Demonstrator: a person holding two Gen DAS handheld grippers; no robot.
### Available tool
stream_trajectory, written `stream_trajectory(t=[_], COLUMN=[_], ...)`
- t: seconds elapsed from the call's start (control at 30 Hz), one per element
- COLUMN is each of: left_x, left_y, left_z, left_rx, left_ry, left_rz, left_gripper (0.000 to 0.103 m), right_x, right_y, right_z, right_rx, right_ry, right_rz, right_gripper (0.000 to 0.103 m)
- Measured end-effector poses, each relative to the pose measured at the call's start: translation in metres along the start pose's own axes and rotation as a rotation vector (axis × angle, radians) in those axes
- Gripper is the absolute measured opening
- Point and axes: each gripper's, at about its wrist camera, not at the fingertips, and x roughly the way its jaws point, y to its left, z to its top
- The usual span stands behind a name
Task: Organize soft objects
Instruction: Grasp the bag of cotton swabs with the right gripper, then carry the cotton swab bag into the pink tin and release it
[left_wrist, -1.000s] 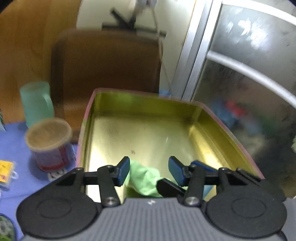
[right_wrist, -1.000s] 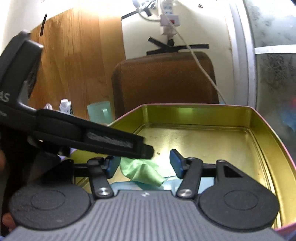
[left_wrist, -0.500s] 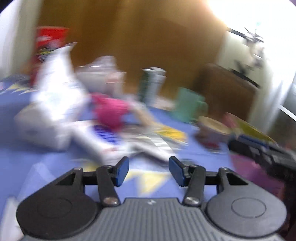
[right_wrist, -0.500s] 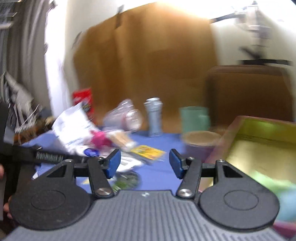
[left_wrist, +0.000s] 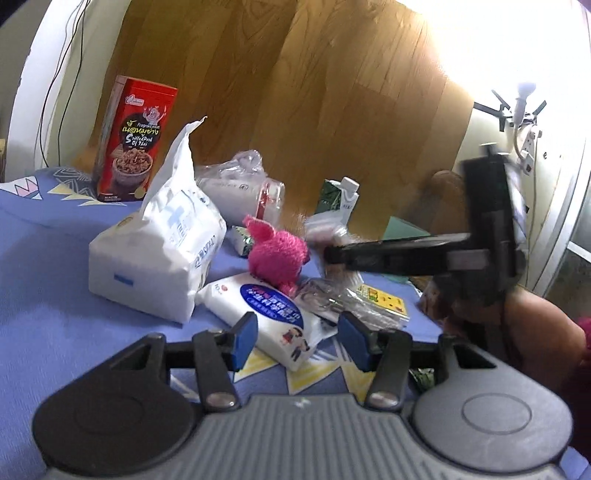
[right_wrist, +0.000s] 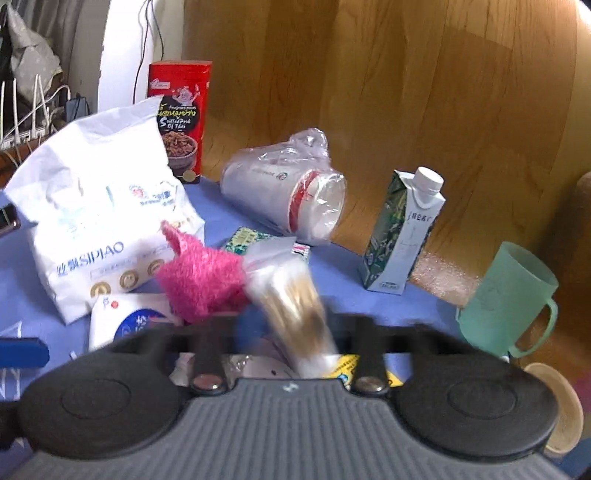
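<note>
Pink fluffy cloth (left_wrist: 277, 254) out in the middle of the bench (left_wrist: 55, 314), slumped on the far end of the flat wipes pack (left_wrist: 266, 306) and just beside the tall white tissue bag (left_wrist: 159, 254). Untouched by either tool. Left tongs (left_wrist: 297, 338) hanging partly open and empty, pads apart with the near end of the wipes pack showing between them, no contact to be seen. Right tongs (right_wrist: 295, 328) just been closing, now drawn in narrow on a clear packet (right_wrist: 291, 295) of pale sticks, tilted up off the surface, so judged gripped rather than merely straddled. To do this well: hold the pinch low on the packet, lift straight and slowly, and keep clear of the pink cloth pressed against its left side, since a snag could drag that along. Then bring the left tongs forward over the wipes pack and take the pink cloth by its thick middle, not by a loose corner. Hard to read here: right pads smeared by blur, exact contact not clear; contents of the packet only guessed at; bottom of the packet cut off behind the tool body; destination container nowhere in either view.
</note>
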Motion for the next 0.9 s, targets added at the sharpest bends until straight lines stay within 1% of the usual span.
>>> stream_trajectory(t=[0.03, 0.07, 0.13, 0.23, 0.3, 0.33, 0.4, 0.5, 0.53, 0.6, 0.67, 0.73, 0.77, 0.8, 0.87, 0.9], left_x=[0.000, 0.000, -0.002, -0.004, -0.006, -0.008, -0.012, -0.012, -0.010, -0.005, -0.002, -0.002, -0.004, -0.006, -0.009, -0.010], left_y=[0.002, 0.004, 0.013, 0.022, 0.021, 0.017, 0.001, -0.033, -0.044, -0.066, -0.084, -0.096, -0.101, -0.106, -0.112, -0.113], left_z=[0.000, 0.001, 0.003, 0.002, 0.001, -0.001, -0.007, -0.017, -0.020, -0.025, -0.029, -0.033, -0.034, -0.035, -0.037, -0.037], left_rx=[-0.012, -0.028, -0.074, -0.140, -0.160, -0.162, -0.158, -0.107, -0.094, -0.080, -0.066, -0.058, -0.054, -0.046, -0.023, -0.013], left_ry=[-0.002, -0.003, -0.002, 0.010, 0.026, 0.042, 0.081, 0.155, 0.181, 0.241, 0.292, 0.334, 0.345, 0.352, 0.364, 0.369], left_rz=[-0.008, -0.019, -0.040, -0.070, -0.088, -0.101, -0.150, -0.225, -0.249, -0.286, -0.306, -0.326, -0.334, -0.331, -0.303, -0.294], left_gripper=[0.049, 0.049, 0.049, 0.049, 0.049, 0.049, 0.049, 0.049, 0.049, 0.049, 0.049, 0.049, 0.050, 0.050, 0.051, 0.051], right_x=[-0.006, -0.014, -0.043, -0.104, -0.148, -0.170, -0.196, -0.214, -0.219, -0.228, -0.231, -0.239, -0.239, -0.241, -0.245, -0.244], right_y=[-0.003, -0.007, -0.011, -0.012, -0.009, -0.006, -0.001, 0.011, 0.014, 0.019, 0.020, 0.012, 0.007, 0.000, -0.014, -0.022], right_z=[0.000, 0.000, -0.005, -0.028, -0.056, -0.075, -0.107, -0.149, -0.159, -0.169, -0.170, -0.172, -0.173, -0.174, -0.181, -0.182], right_rx=[0.021, 0.042, 0.054, -0.011, -0.088, -0.138, -0.202, -0.290, -0.303, -0.282, -0.239, -0.153, -0.112, -0.062, 0.019, 0.065], right_ry=[-0.023, -0.045, -0.106, -0.181, -0.213, -0.212, -0.172, -0.083, -0.068, -0.063, -0.075, -0.103, -0.109, -0.116, -0.135, -0.131], right_rz=[-0.003, 0.011, 0.016, 0.020, -0.012, -0.039, -0.086, -0.159, -0.174, -0.175, -0.155, -0.106, -0.078, -0.053, -0.015, 0.009], right_gripper=[0.022, 0.021, 0.021, 0.021, 0.022, 0.022, 0.022, 0.022, 0.024, 0.031, 0.056, 0.061, 0.062, 0.067, 0.079, 0.081])
